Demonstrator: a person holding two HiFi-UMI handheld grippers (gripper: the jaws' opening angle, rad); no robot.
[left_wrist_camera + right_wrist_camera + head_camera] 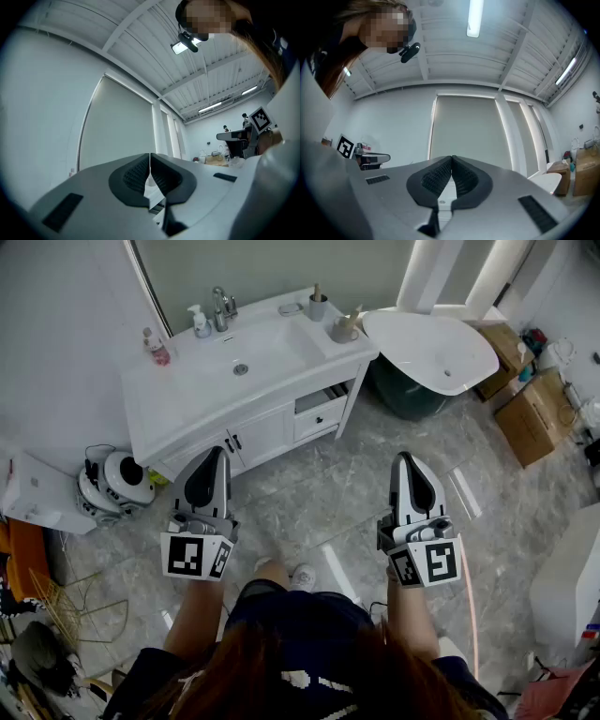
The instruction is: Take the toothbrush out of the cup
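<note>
On the right end of the white vanity counter (187,399) stands a grey cup (318,306) with a stick-like handle poking up. Beside it is a mug (342,331) holding a toothbrush (354,315). My left gripper (219,456) and right gripper (404,458) hover over the marble floor well short of the vanity, both shut with nothing in them. In the left gripper view the left gripper (150,157) has its ribbed pads together and points at the wall. The right gripper (452,159) in the right gripper view looks the same.
The counter carries a sink with a faucet (222,306), a pink bottle (157,349) and a pump bottle (199,322). A vanity drawer (322,397) stands slightly open. A white bathtub (441,348) is at the right, with cardboard boxes (534,413) beyond. A round white appliance (117,481) sits left.
</note>
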